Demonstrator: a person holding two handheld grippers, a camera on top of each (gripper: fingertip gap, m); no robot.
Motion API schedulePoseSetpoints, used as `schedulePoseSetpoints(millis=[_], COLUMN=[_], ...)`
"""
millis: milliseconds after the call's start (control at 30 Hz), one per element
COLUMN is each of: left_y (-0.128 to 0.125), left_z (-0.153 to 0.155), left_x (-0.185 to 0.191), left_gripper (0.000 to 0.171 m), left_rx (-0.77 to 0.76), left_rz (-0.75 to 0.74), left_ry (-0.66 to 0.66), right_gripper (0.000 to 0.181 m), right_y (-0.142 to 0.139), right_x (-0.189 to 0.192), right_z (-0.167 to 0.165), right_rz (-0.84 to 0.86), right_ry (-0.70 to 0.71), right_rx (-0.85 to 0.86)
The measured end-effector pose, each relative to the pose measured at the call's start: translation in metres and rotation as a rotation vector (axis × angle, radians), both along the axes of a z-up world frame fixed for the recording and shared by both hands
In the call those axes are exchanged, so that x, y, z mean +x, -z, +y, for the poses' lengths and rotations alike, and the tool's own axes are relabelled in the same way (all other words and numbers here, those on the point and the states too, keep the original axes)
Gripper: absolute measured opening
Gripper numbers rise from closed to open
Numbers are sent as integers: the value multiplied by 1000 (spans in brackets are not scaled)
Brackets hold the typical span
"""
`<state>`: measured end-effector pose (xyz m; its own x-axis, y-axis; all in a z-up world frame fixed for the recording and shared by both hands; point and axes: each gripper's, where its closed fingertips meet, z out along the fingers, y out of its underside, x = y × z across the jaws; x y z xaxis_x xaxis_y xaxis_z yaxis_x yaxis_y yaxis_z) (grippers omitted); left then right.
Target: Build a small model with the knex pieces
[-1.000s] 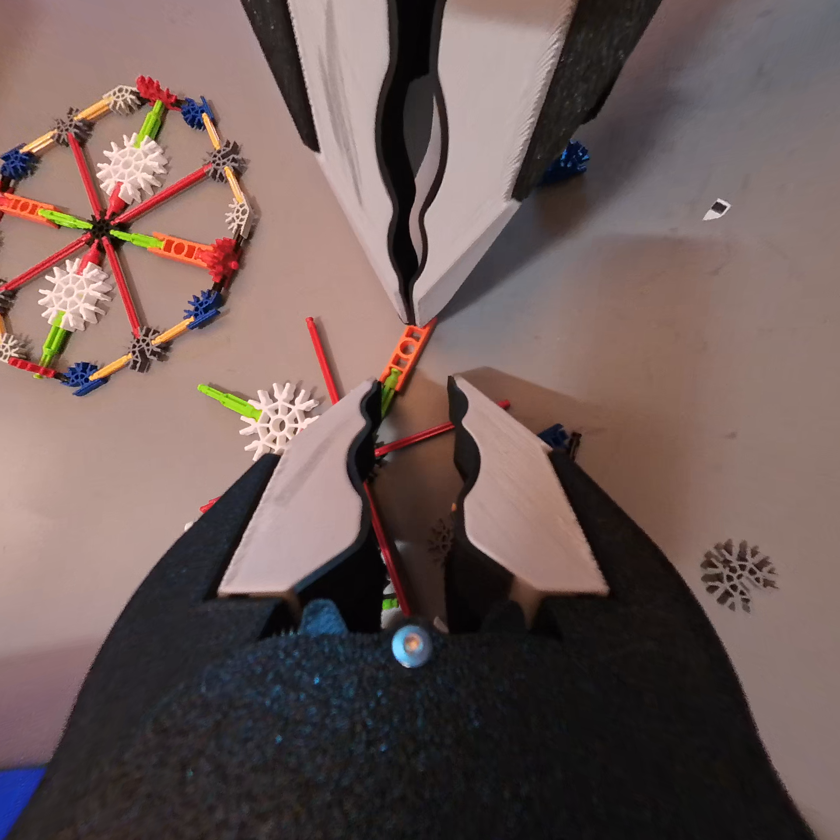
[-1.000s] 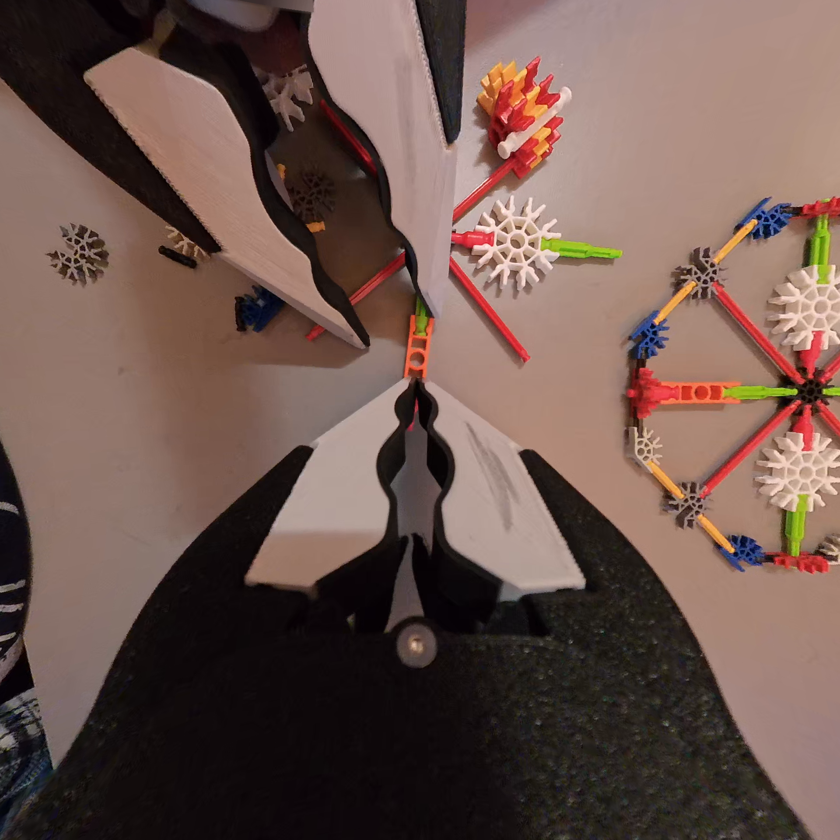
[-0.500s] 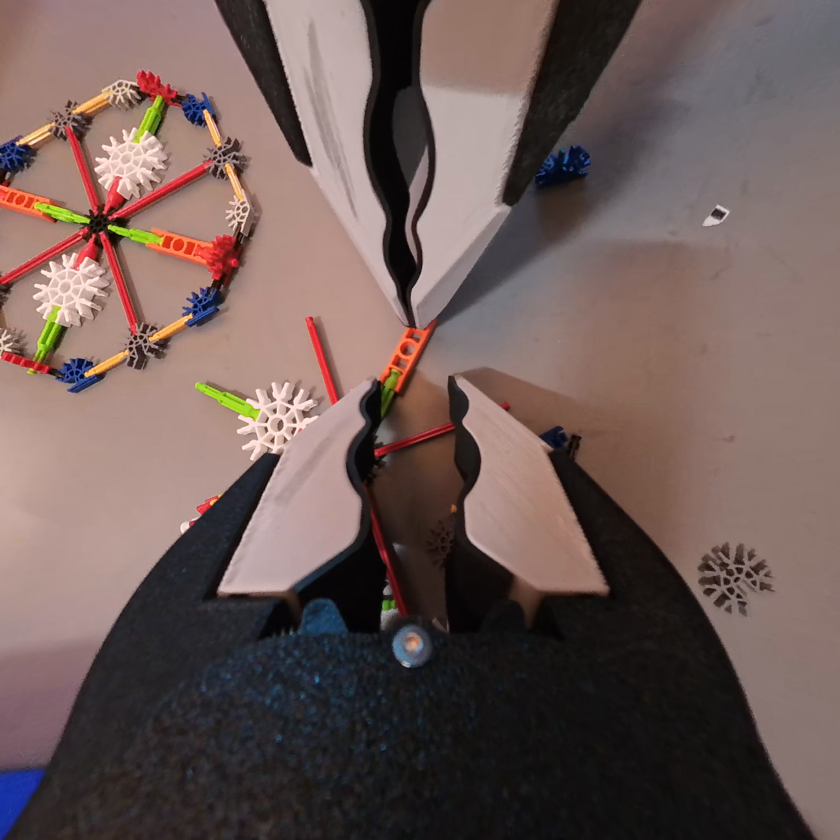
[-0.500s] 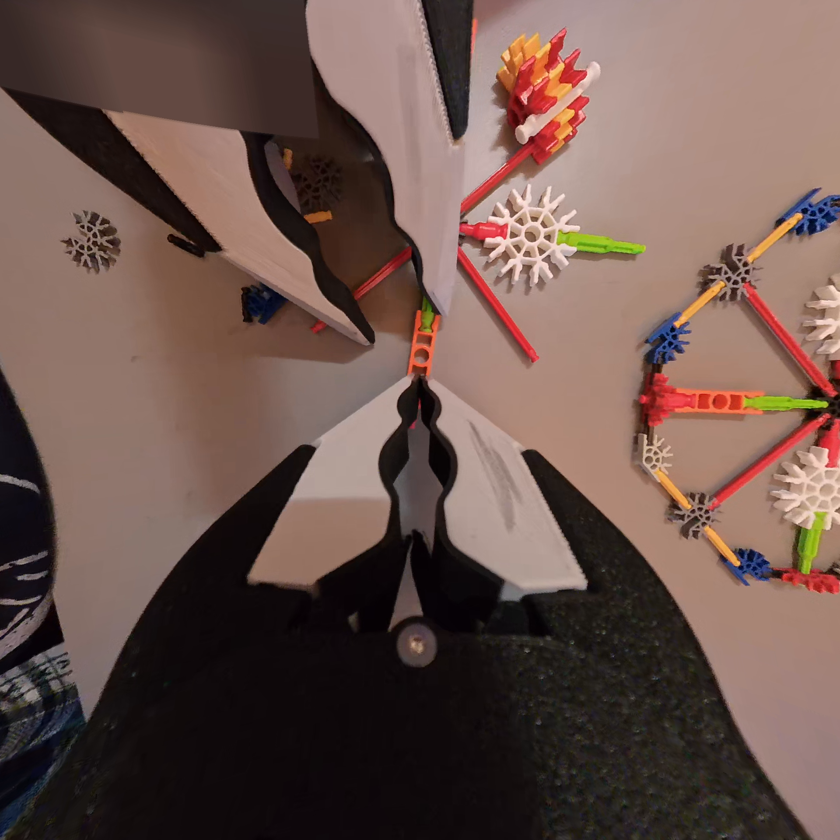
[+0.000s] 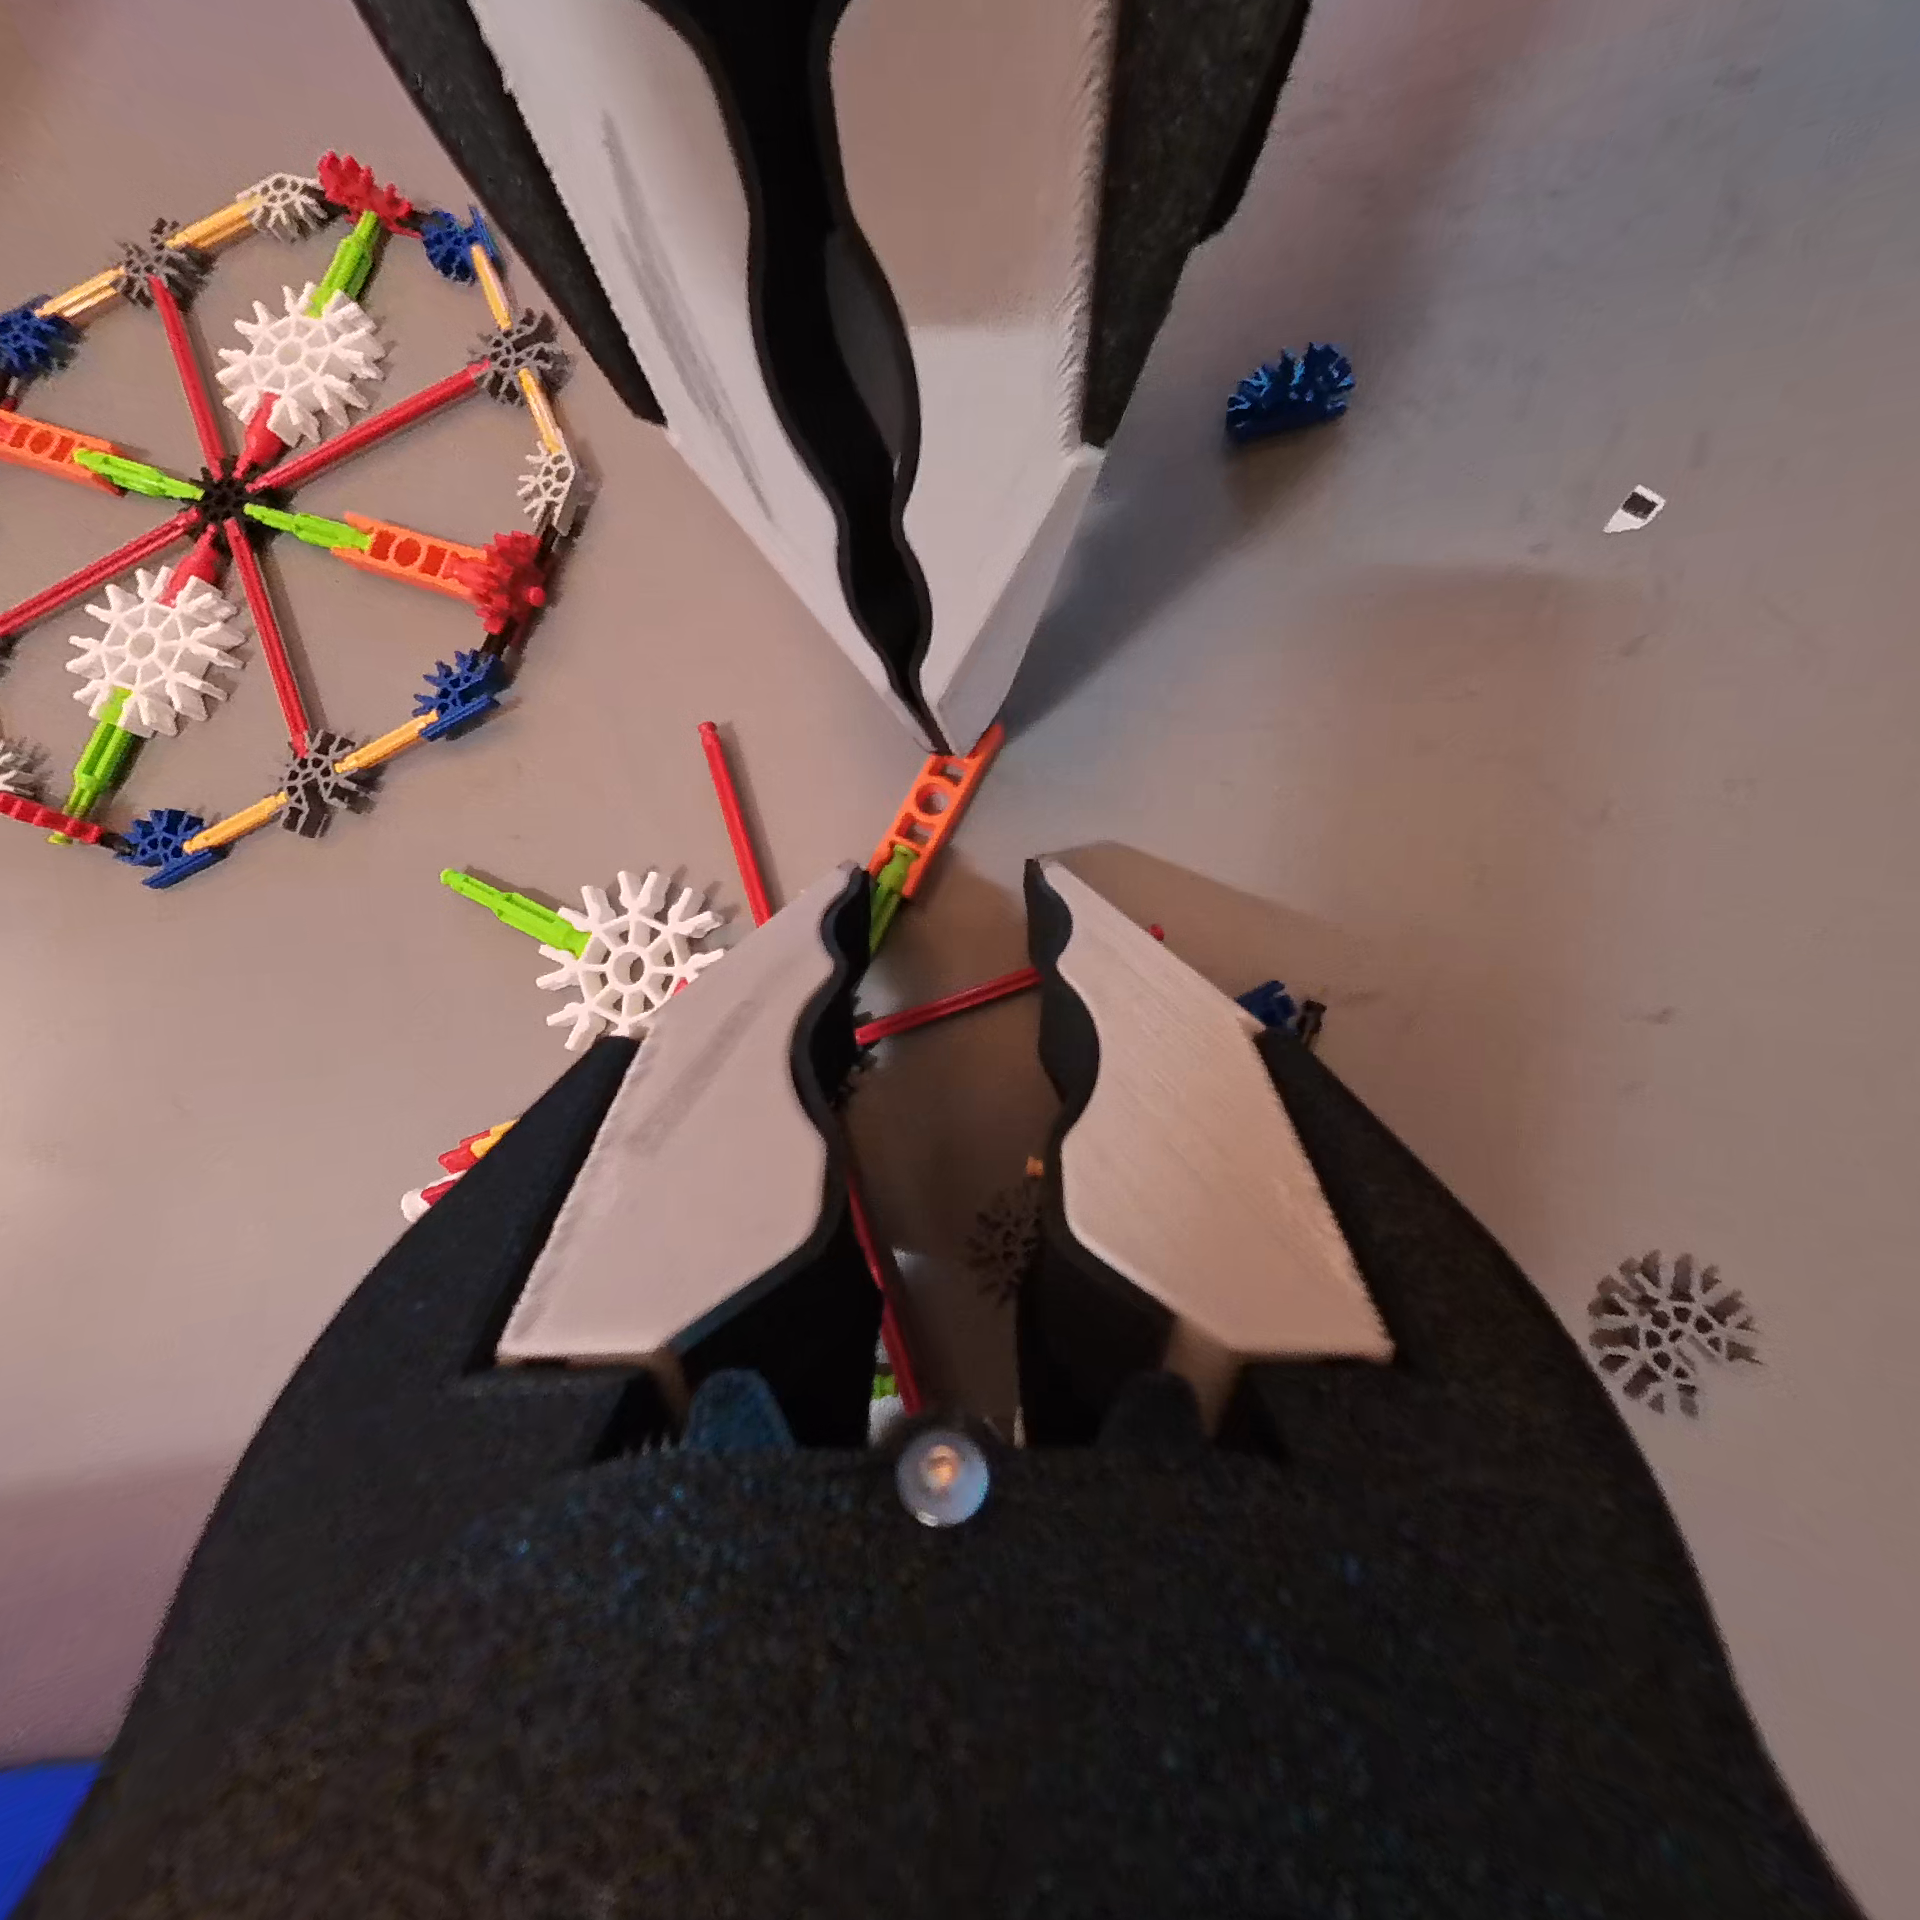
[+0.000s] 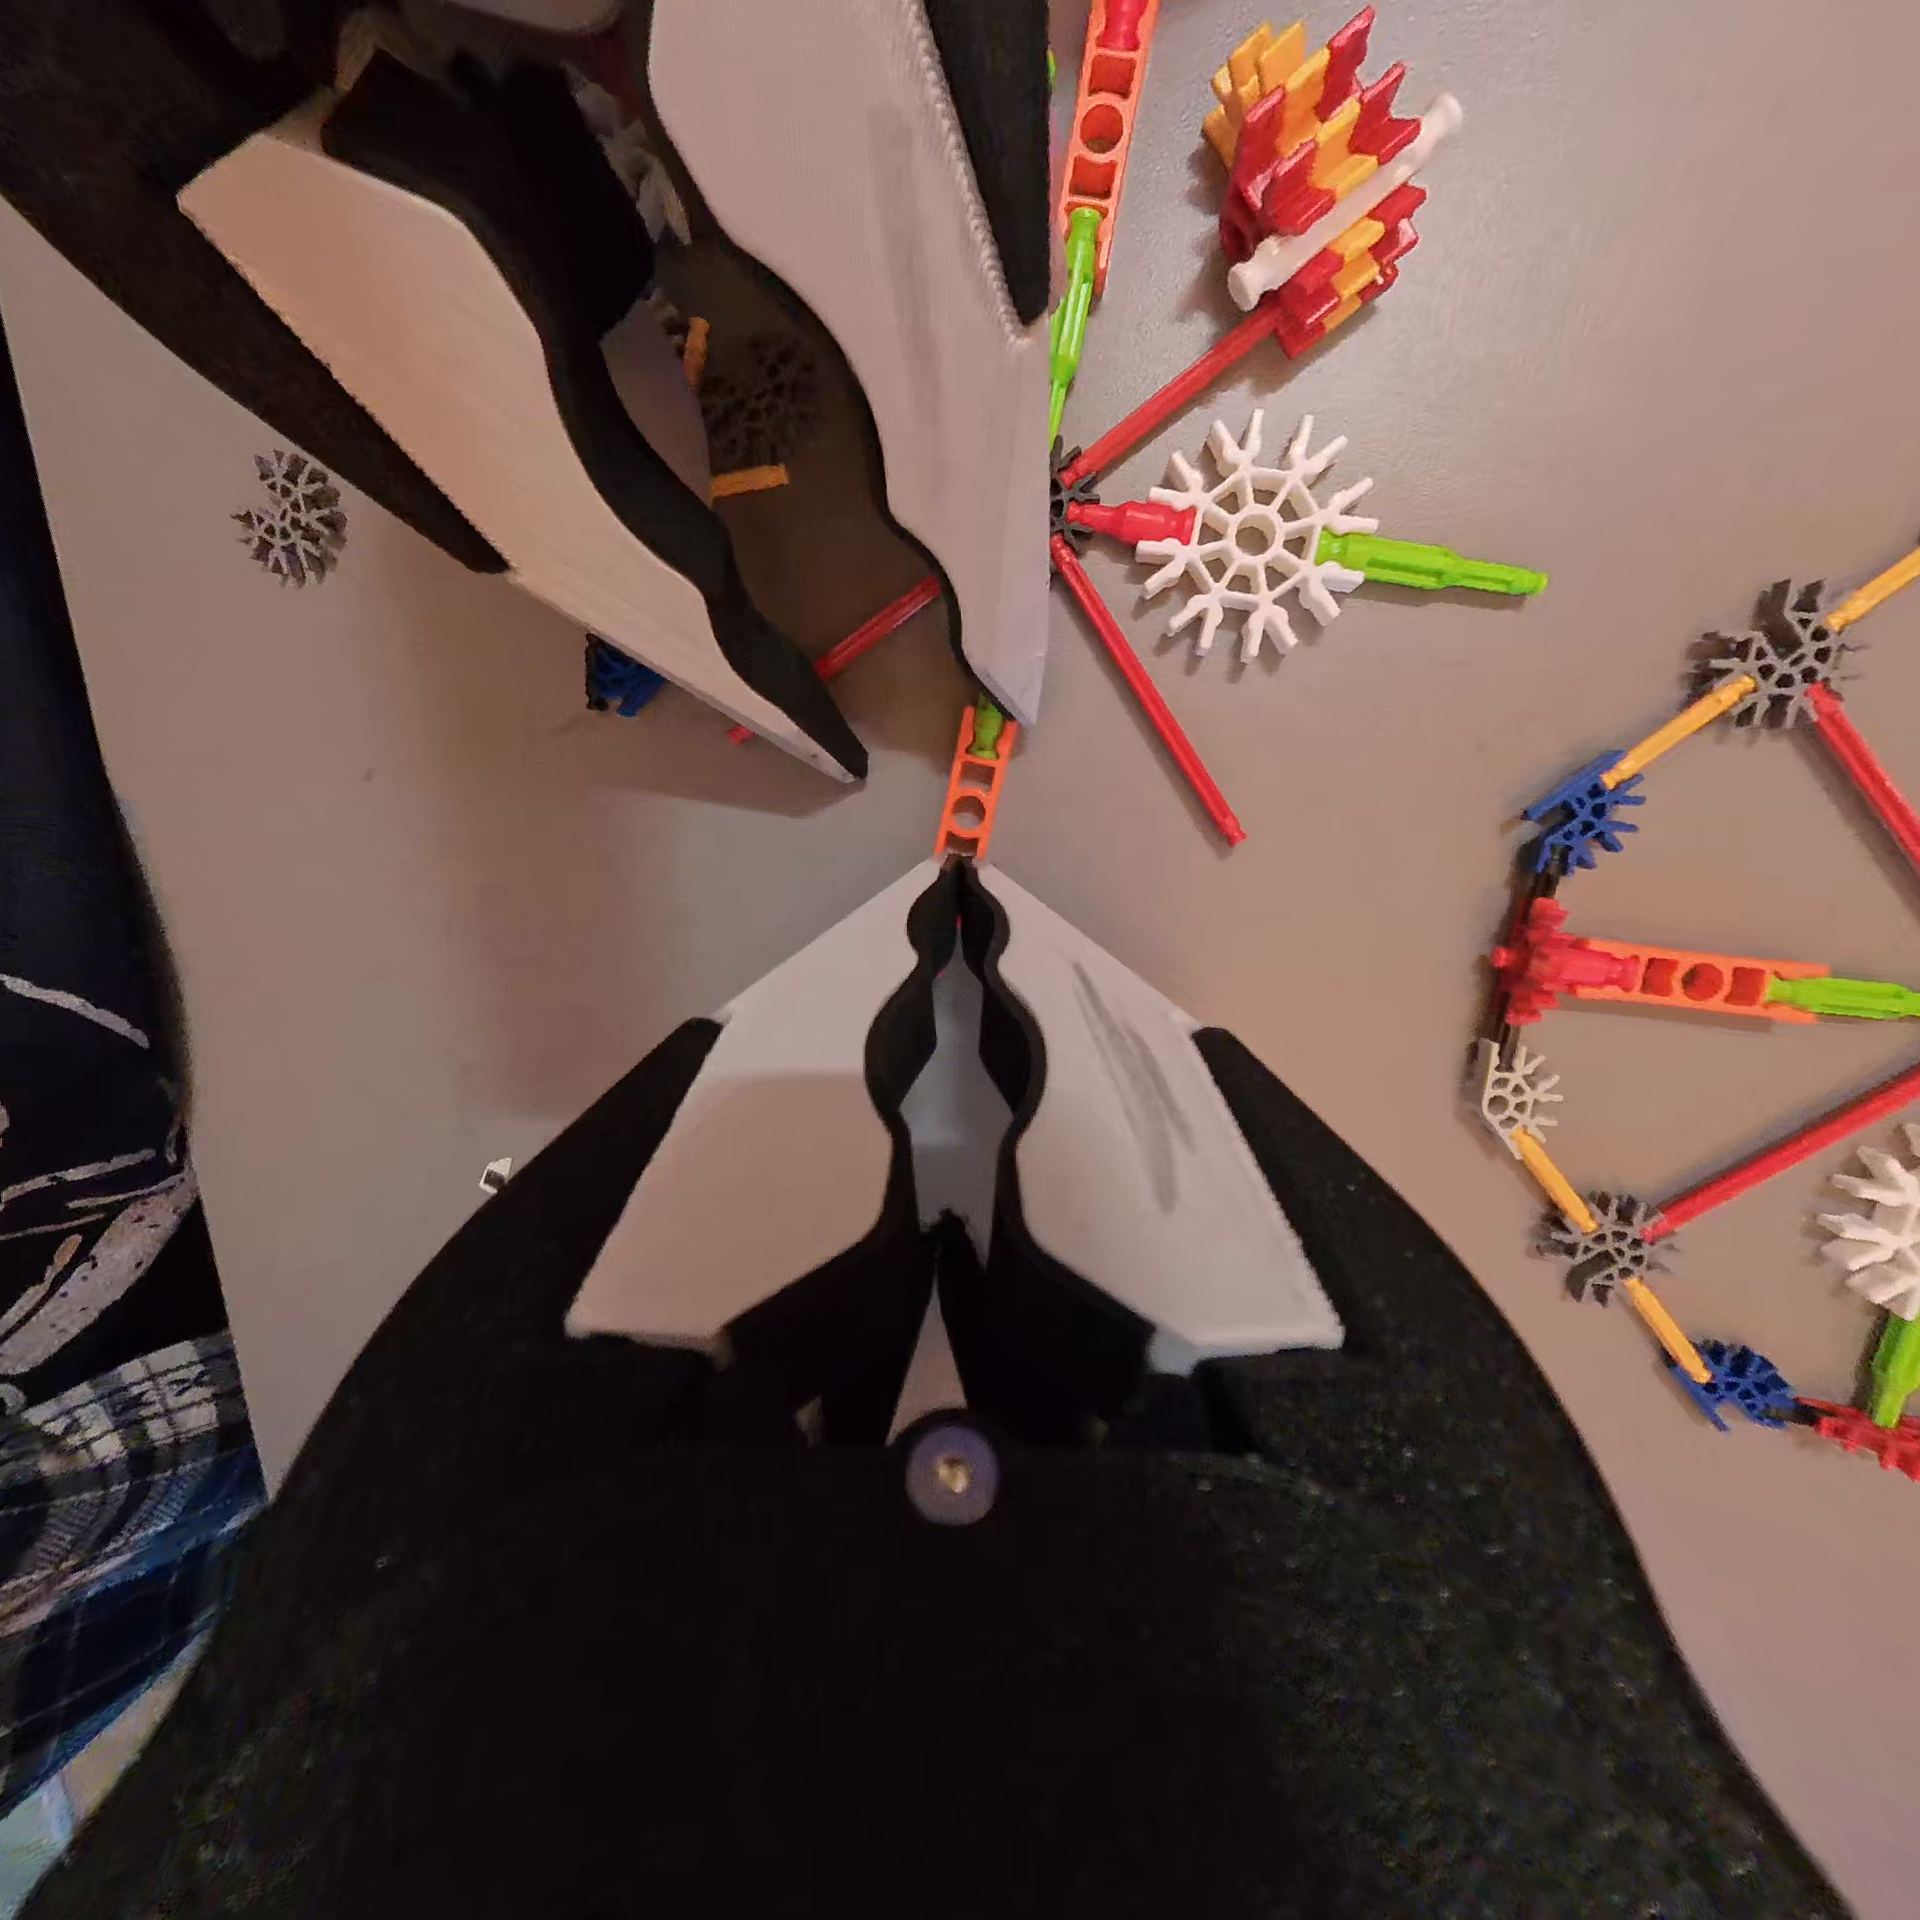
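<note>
In the left wrist view the finished wheel (image 5: 260,499) has slid a little to the right compared with before. The left gripper (image 5: 948,883) stays spread, its left finger beside the green rod (image 5: 891,896). The right gripper (image 6: 958,871) still pinches the end of the orange connector (image 6: 975,790), raised just above the grey table (image 6: 1351,831).

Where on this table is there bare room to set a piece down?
Bare table lies between the loose blue connector and the grey snowflake connector, right of the left gripper. It is crowded left of it, around the white snowflake, red rods and finished wheel.
</note>
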<state>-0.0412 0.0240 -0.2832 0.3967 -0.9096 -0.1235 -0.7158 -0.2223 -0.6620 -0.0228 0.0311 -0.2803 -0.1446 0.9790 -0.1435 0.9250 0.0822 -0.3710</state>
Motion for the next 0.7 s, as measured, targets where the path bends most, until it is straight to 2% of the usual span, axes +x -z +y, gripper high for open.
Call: schedulePoseSetpoints(millis=[167, 433, 600, 700], left_y=[0, 1, 1, 1], left_z=[0, 1, 2, 2], left_x=[0, 0, 0, 0], left_gripper=[30, 31, 31, 31], left_rx=[-6, -5, -5, -1], left_rz=[-9, -7, -9, -8], left_ry=[-1, -3, -3, -1], right_gripper=[0, 0, 0, 0], right_y=[0, 1, 1, 1], right_x=[0, -2, -3, -4], right_z=[0, -1, -1, -1], right_rz=[-38, -15, 78, 148], right_ry=[-27, -33, 11, 68], right_rx=[14, 162, 216, 181])
